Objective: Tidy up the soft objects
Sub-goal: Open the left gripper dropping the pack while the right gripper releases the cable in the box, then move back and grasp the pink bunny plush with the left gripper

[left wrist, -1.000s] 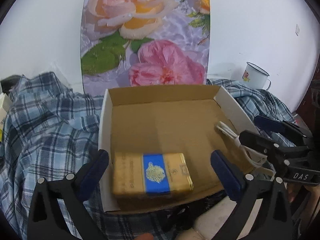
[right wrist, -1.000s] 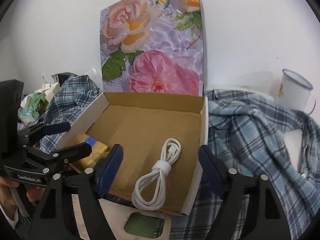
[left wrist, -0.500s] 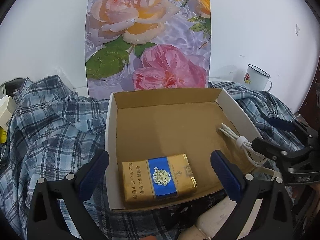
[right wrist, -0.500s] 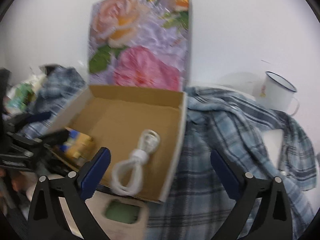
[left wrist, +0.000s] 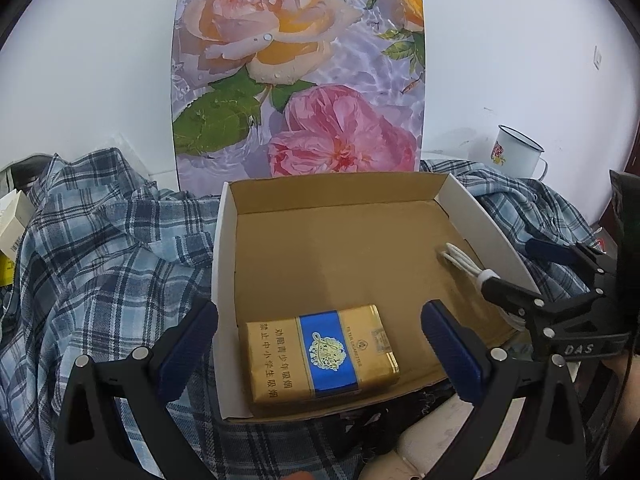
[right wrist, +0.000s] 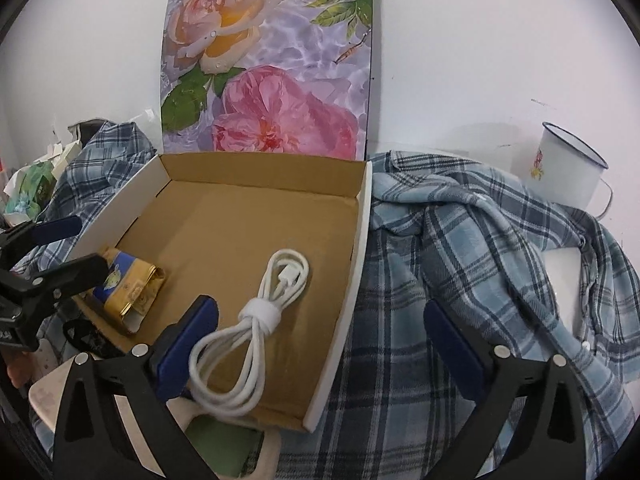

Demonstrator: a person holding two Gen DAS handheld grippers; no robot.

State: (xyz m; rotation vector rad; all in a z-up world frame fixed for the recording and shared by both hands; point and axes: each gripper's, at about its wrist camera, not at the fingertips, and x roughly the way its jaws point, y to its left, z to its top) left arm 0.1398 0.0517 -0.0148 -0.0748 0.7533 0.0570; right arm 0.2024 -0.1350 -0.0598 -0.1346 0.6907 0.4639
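White wall backs one box (right wrist: 362, 240) holding one cable (right wrist: 256, 320), one pack (left wrist: 320, 356).

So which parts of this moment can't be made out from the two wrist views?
- White coiled cable: in the left wrist view, its near end is hidden behind the right gripper.
- Gold and blue cigarette pack: in the right wrist view, partly covered by the left gripper.
- Blue plaid shirt: what lies under it is unseen.
- White enamel mug: its inside is not visible.
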